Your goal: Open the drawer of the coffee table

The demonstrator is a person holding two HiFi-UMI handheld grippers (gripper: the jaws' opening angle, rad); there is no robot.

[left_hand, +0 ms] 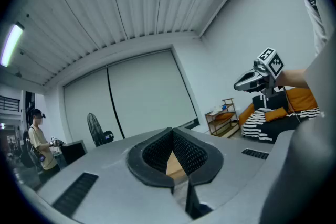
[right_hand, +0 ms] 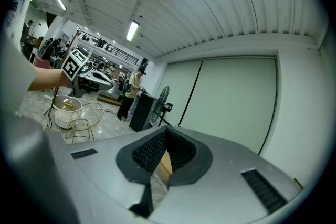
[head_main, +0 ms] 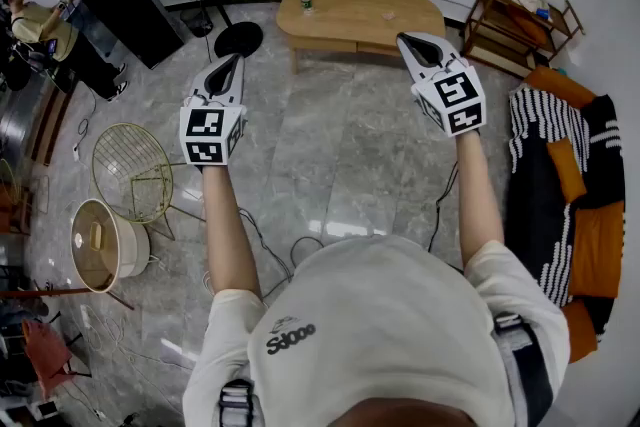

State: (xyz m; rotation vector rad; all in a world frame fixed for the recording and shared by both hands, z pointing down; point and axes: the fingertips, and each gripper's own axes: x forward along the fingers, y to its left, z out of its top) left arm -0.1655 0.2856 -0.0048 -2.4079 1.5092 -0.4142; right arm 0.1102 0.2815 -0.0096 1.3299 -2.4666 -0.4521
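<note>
A polished grey marble floor (head_main: pixel 330 145) is stretching across the room, and a dark sofa (head_main: pixel 575 185) with orange cushions and a striped throw is running along the right side. At the far end, centred between the two arms, the oval wooden coffee table (head_main: pixel 360 15) is standing well apart from the person, with a small bottle (head_main: pixel 306 1) sitting near its left end. Its drawer is presumably sitting in the near-facing underside of the top, but no front panel or pull is showing clearly from here. The left gripper (head_main: pixel 237 59) and the right gripper (head_main: pixel 404 38) are both pointing towards the table, held out over bare floor. In each gripper view the jaws are pressing together at the tips with nothing between them, so both are closed and empty. The table is looking stiff and fairly solid. The drawer is likely sliding on plain runners, light but prone to sticking, and the table may be skating on that smooth floor if pulled hard. A sensible hold is probably the lower lip or any recess at the middle of the drawer front, pulling straight towards the near side.
</note>
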